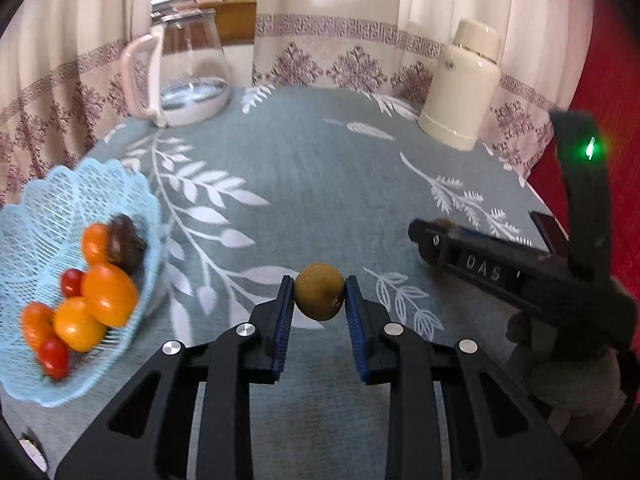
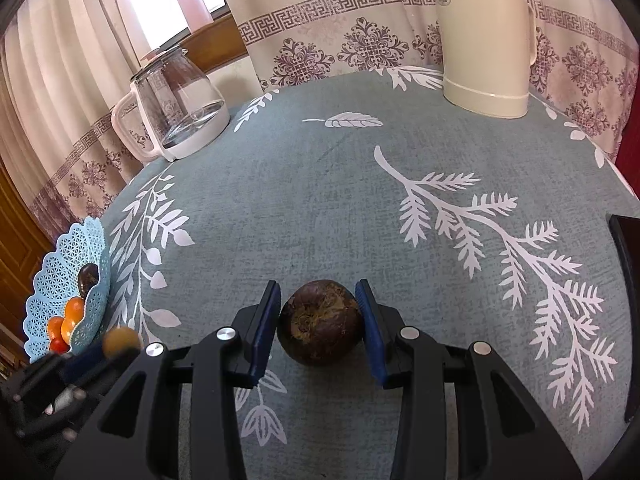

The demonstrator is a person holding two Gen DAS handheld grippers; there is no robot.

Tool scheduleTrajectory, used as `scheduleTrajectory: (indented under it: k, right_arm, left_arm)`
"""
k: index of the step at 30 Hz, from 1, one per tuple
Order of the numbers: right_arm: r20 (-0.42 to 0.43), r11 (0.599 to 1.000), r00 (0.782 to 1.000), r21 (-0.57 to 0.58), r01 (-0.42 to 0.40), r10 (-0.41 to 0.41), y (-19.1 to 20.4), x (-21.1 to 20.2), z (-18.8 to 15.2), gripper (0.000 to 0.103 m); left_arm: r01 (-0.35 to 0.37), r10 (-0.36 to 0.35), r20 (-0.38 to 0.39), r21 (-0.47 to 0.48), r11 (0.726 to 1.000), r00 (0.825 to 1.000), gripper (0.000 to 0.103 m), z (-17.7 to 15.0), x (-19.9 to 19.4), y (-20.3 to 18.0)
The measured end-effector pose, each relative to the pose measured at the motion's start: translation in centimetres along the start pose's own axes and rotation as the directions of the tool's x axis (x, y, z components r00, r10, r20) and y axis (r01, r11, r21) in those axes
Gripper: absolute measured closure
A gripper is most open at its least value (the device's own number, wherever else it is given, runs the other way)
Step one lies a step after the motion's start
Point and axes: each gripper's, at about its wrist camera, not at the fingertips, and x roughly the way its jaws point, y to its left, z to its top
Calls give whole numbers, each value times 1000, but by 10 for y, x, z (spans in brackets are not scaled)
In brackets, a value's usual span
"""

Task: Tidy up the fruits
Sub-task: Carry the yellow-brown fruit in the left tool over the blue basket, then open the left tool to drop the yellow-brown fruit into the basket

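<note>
My left gripper (image 1: 319, 282) is shut on a small round yellow-brown fruit (image 1: 319, 292), held above the grey-blue leaf-patterned tablecloth (image 1: 304, 176). To its left stands a light blue lattice basket (image 1: 100, 176) holding oranges (image 1: 108, 294), red tomatoes (image 1: 54, 356) and a dark fruit (image 1: 126, 242). My right gripper (image 2: 318, 286) is shut on a dark purple-brown round fruit (image 2: 320, 322) low over the cloth. In the left wrist view the right gripper (image 1: 424, 240) reaches in from the right. The right wrist view shows the basket (image 2: 60, 280) far left and the blurred left gripper (image 2: 92, 354) with its fruit (image 2: 120, 342).
A glass kettle with a white handle (image 1: 188, 68) (image 2: 176, 104) stands at the back left. A cream thermos jug (image 1: 464, 84) (image 2: 484, 36) is at the back right. A flat dark object (image 2: 628, 280) lies at the table's right edge. Curtains hang behind.
</note>
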Motion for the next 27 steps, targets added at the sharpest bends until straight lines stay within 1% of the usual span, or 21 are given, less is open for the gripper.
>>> scheduleTrajectory:
  k: [7, 11, 16, 20, 27]
  right_arm:
    - [5, 1000, 1000, -5, 4, -4, 1, -1, 0, 64]
    - [7, 1000, 1000, -10, 7, -7, 2, -1, 0, 64]
    - [7, 1000, 1000, -15, 13, -13, 3, 0, 0, 64]
    - [6, 1000, 1000, -20, 20, -20, 4, 1, -1, 64]
    - [6, 999, 1000, -28, 27, -27, 5, 1, -1, 64]
  left_arm:
    - [-62, 66, 72, -58, 996, 995, 76, 11, -32, 31]
    - [-130, 141, 103, -103, 986, 985, 76, 15, -49, 59]
    - [-191, 211, 107, -166, 967, 972, 76, 12, -62, 93]
    - [-237, 263, 94, -221, 946, 960, 76, 8, -68, 122]
    - [-290, 322, 78, -278, 916, 943, 76, 1, -74, 154]
